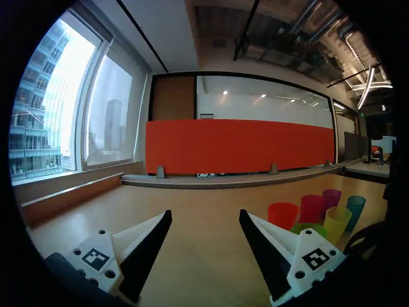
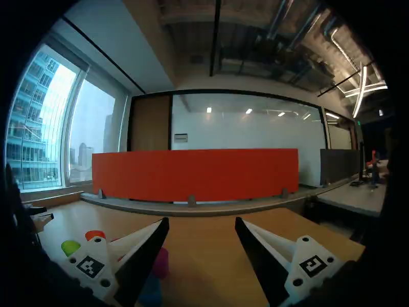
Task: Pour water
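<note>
Left gripper view: left gripper (image 1: 205, 212) wide apart, nothing held; coloured cups (image 1: 312, 207) at 4 o'clock on table (image 1: 204, 192). Right gripper view: right gripper (image 2: 201, 220) wide apart, empty.

Six cups (image 1: 335, 220) are sitting on one counter (image 1: 204, 235).
Standing there are one red cup (image 1: 282, 215), one magenta cup (image 1: 311, 205), one purple cup (image 1: 332, 196), one teal cup (image 1: 356, 204), one yellow cup (image 1: 337, 225) and one green cup (image 1: 305, 228).

The worktop (image 1: 204, 230) is smooth pale wood with a faint sheen, and the coloured cups (image 1: 312, 207) on it look like translucent plastic.
</note>
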